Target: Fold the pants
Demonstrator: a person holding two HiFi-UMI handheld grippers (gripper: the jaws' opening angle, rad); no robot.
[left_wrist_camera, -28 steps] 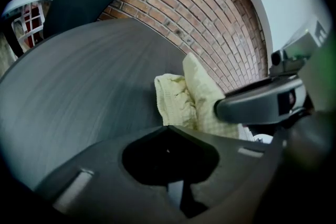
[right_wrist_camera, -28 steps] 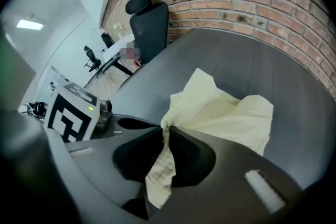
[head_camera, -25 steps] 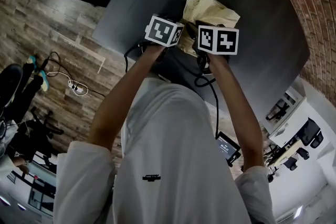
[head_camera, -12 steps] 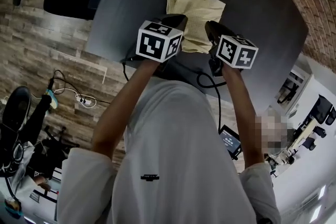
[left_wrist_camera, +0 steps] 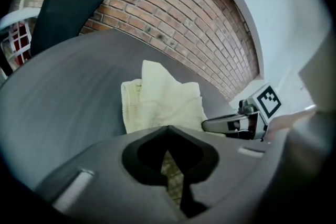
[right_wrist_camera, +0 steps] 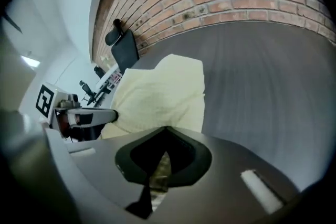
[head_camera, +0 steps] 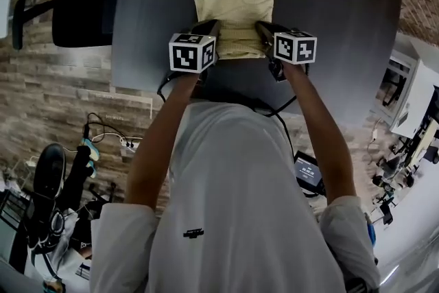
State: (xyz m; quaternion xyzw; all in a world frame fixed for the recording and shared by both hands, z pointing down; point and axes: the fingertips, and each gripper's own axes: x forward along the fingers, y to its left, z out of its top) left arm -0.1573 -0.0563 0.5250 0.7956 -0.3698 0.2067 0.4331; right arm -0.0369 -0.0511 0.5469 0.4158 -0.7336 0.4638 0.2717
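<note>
Dark grey counter [head_camera: 329, 17] fills most of the head view, with plank flooring [head_camera: 62, 99] showing at the left and a brick wall [left_wrist_camera: 173, 13] running behind it. A black office chair [left_wrist_camera: 68, 2] sits at the far left end.

So the pants [head_camera: 236, 17] are pale yellow and already bunched into a roughly square folded stack. They lie flat on the counter, about mid-width and closer to the person's edge than the far one.

Left claw [head_camera: 209, 29] is at the near left corner of the stack, clenched. Its own view shows a strip of the yellowish fabric pinched right in the slot between the jaws.

Right claw [head_camera: 264, 27] is at the near right corner, pretty much mirroring it. Its jaws have just been closing and are now clamped too, with the same cloth caught between them in the right gripper view.

Both marker cubes [head_camera: 192, 53] sit just on the person's side of the pants, arms reaching out from a white shirt [head_camera: 233, 202]. The two claws are apart, with the stack's near edge between them.
</note>
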